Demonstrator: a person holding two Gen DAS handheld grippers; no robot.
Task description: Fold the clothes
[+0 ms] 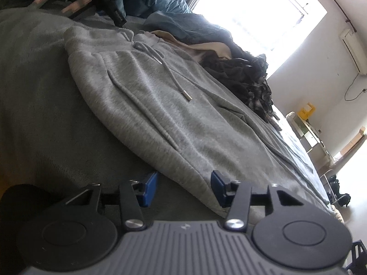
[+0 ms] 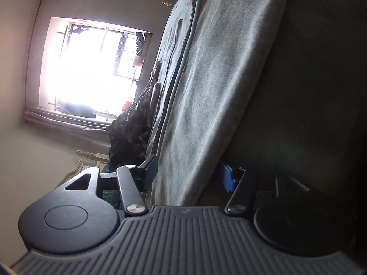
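One grey pants [image 1: 160,105] lies at 12 o'clock of the half-open left claw [image 1: 184,186], its hem between unpressed pads; right claw [image 2: 190,176] likewise straddles the cloth.

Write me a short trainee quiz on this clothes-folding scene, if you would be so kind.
1. True or false: the grey sweatpants lie spread out on the bed cover.
2. What sits beyond them, toward the window? A: dark crumpled clothes; B: a laundry basket; C: a stack of folded towels.
3. How many metal drawstring tips show in the left wrist view?
Key: 1 true; 2 A; 3 two.
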